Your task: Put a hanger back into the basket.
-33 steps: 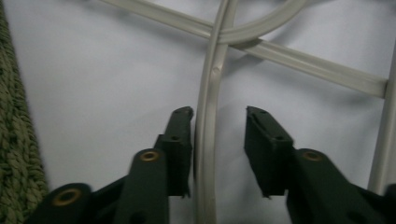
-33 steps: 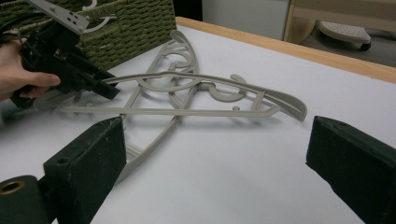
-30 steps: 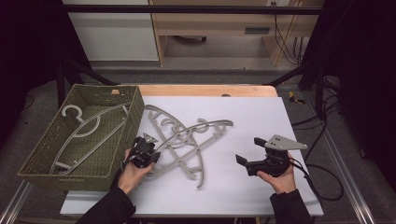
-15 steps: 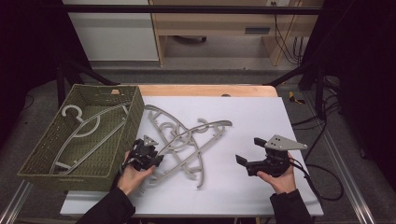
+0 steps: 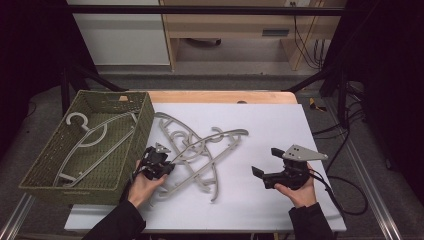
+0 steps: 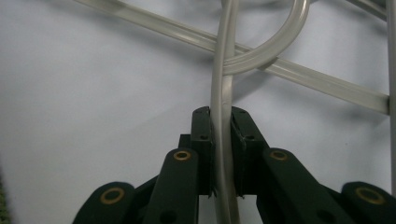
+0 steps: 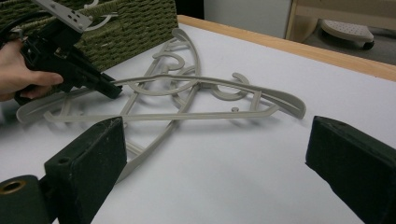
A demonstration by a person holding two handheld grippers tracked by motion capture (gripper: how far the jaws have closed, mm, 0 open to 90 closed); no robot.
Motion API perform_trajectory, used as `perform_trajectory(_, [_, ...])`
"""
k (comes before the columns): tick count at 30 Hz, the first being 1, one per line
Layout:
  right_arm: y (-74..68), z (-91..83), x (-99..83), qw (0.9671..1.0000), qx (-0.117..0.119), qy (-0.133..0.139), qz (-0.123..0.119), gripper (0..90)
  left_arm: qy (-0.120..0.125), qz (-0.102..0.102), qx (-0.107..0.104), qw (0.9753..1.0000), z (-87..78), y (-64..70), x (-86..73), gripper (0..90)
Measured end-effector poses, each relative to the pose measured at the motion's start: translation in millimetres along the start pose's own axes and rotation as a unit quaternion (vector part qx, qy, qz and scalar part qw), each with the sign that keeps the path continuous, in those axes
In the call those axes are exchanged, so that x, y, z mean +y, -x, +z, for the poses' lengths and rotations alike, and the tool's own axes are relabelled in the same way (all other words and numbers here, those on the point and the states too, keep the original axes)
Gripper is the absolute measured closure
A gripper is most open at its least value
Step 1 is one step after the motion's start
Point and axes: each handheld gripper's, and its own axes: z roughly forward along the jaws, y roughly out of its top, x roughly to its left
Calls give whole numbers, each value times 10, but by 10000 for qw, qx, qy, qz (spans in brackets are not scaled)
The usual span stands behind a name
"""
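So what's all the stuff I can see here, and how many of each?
Hangers on the table: a tangled pile, looks like three, pale grey plastic, on the white board beside the basket.
Hanger in the basket: one, pale grey, lying inside it.
Basket: one, green woven, left of the table.
Board: one, white, covering the wooden tabletop.
Left gripper: one, black, jaws shut on a hanger bar.
Right gripper: one, black with a grey plate, jaws open, holding nothing, right of the pile.
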Motion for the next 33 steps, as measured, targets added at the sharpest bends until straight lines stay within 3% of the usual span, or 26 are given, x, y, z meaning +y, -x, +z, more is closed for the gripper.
perform_trajectory(8, [3, -19, 4, 10000, -1, 20, 14, 56, 470, -30, -129, 9988, -211, 48, -17, 816])
perform_trajectory(17, [9, -43, 10, 10000, -1, 44, 18, 58, 925, 193, -250, 9952, -469, 135, -26, 819])
perform_trajectory(29, [38, -71, 7, 10000, -29, 67, 18, 50, 1494, 353, -299, 9877, -801, 156, 12, 821])
perform_trajectory(33, [47, -84, 9, 9999, -72, 102, 48, 47, 1678, 321, -284, 9849, -922, 135, 28, 820])
